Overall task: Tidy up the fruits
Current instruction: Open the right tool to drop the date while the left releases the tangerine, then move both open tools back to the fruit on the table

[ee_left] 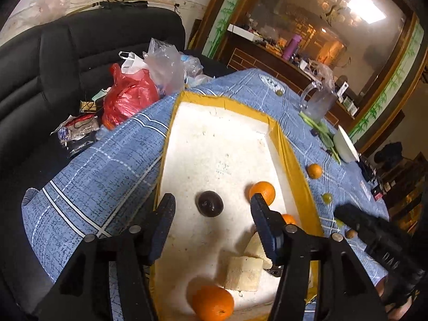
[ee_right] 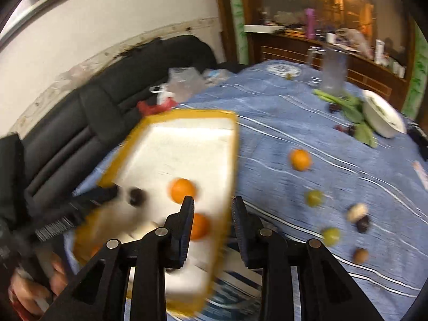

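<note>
- Hovering over the foam box (ee_left: 214, 139), the left gripper (ee_left: 212, 211) has its jaws spread wide with nothing between them.
- Inside the box lie a dark plum (ee_left: 210, 203), an orange (ee_left: 263, 192) by the right wall, a smaller orange (ee_left: 289, 218) partly behind the right finger, and a big orange (ee_left: 213, 302) at the near end.
- Two foam blocks (ee_left: 244, 272) sit beside the big orange.
- The right gripper (ee_right: 212, 211) hangs over the box's right rim (ee_right: 232, 160), jaws apart and empty; this view is blurred.
- On the blue cloth (ee_right: 281, 112), outside the box, lie an orange (ee_right: 301, 159), two green fruits (ee_right: 314, 198), and a dark plum (ee_right: 363, 224).
- A white bowl (ee_right: 383, 120) rests near leafy greens (ee_right: 355, 112).
</note>
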Demonstrator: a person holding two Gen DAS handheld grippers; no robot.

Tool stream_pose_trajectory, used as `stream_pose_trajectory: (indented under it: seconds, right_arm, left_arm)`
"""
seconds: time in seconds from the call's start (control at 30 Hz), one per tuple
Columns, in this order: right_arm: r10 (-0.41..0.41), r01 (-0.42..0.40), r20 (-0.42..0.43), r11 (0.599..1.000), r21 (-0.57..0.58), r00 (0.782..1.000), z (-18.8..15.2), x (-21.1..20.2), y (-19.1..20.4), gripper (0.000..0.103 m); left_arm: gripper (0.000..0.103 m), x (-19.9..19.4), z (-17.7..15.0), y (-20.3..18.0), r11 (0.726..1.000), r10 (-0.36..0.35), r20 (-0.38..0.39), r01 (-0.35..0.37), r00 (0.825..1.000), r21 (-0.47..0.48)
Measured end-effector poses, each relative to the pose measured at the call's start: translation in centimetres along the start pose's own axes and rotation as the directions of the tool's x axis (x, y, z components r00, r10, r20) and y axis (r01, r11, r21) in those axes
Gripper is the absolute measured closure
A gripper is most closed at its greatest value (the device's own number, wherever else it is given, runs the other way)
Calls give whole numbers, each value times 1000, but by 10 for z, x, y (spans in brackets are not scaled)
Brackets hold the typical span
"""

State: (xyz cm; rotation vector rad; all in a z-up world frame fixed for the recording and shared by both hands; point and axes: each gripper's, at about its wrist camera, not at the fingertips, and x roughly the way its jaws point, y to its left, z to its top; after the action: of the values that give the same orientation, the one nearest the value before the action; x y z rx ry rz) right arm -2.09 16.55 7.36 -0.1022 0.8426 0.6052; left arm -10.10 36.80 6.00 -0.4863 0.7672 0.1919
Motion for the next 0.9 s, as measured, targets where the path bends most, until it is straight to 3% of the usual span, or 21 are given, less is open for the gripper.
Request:
stream_pose_trajectory:
  seconds: [0.1, 0.33, 0.37, 0.4, 0.5, 0.67, 0.9]
  right_arm:
    - [-19, 19, -40, 1000, -7, 999, -17, -1, -10, 71]
    - [55, -56, -134, 998, 1, 989, -42, 18, 0, 71]
    - [56, -57, -151, 998, -1, 987, -44, 23, 3, 75]
    - [58, -58, -164, 998, 2, 985, -47, 27, 5, 86]
    - [55, -48, -179, 998, 41, 982, -54, 30, 6, 87]
    - [45, -31, -182, 996, 81, 982, -66, 20, 9, 87]
    - [16, -9, -193, 999, 37, 981, -77, 10, 34, 81]
  left_arm:
    - [45, -1, 0, -2, 1000, -11, -1, 11, 1000, -7]
    - [45, -5, -4, -10, 1000, -13, -4, 13, 1000, 13]
    - [45, -7, -4, -11, 1000, -14, 0, 14, 1000, 12]
    - [45, -8, -4, -11, 1000, -14, 4, 14, 1000, 11]
    - [45, -11, -4, -10, 1000, -11, 10, 11, 1000, 8]
    - [45, -12, -5, -14, 1000, -18, 7, 18, 1000, 16]
    - [43, -13, -7, -27, 999, -28, -1, 28, 1000, 42]
